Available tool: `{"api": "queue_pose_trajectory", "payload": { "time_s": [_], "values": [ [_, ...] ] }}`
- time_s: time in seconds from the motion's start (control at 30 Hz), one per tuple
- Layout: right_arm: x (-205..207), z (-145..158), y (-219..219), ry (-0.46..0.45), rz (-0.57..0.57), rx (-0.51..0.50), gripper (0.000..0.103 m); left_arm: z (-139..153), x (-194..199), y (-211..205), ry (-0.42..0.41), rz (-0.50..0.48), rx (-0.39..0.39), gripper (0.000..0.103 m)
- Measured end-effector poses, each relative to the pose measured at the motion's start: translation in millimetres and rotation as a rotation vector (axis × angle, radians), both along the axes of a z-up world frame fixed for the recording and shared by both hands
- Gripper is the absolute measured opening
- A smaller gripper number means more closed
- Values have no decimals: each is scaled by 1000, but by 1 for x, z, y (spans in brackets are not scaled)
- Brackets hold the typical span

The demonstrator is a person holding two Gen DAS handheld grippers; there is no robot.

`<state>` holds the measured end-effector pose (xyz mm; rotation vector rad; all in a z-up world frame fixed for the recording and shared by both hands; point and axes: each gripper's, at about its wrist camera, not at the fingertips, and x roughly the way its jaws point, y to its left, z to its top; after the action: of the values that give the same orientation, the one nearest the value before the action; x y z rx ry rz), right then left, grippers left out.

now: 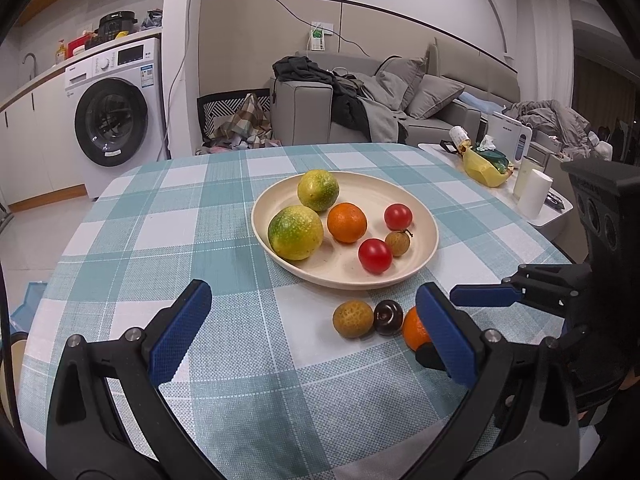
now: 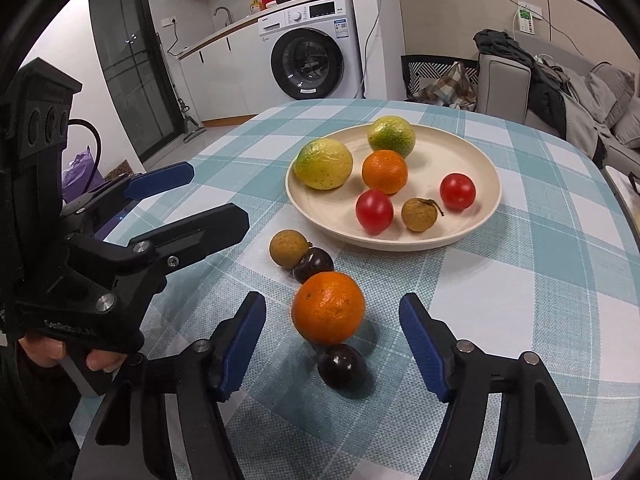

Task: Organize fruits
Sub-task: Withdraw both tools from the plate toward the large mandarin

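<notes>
While the left tool [image 1: 312, 320] is hanging released over the checked bench [image 1: 168, 216], the right tool [image 2: 332, 332] is standing apart around an orange [image 2: 328, 307], pads not touching. Only the right wrist view is showing a dark plum [image 2: 341, 366] just beneath it; the plate [image 2: 486, 184] is sitting beyond.

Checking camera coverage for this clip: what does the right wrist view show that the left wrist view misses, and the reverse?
Only the right wrist view shows a second dark fruit nearest the camera and the whole loose orange. Only the left wrist view shows the side table holding a yellow bag. Both show the plate with six fruits, the loose longan and a dark fruit.
</notes>
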<state>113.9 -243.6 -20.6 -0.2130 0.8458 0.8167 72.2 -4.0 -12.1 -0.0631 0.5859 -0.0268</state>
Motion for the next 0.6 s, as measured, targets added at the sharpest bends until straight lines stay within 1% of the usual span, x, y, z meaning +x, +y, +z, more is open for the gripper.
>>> {"api": "queue_pose_trajectory", "payload": {
  "time_s": [0.17,0.3,0.6],
  "values": [
    [2,-1,0,11,4,14,64,0,0,0,-1,0,0,102],
    [6,-2,1,29,6,15,55,0,0,0,0,0,-1,102],
    [9,-4,2,57,16,30,44,0,0,0,1,0,0,102]
  ]
}}
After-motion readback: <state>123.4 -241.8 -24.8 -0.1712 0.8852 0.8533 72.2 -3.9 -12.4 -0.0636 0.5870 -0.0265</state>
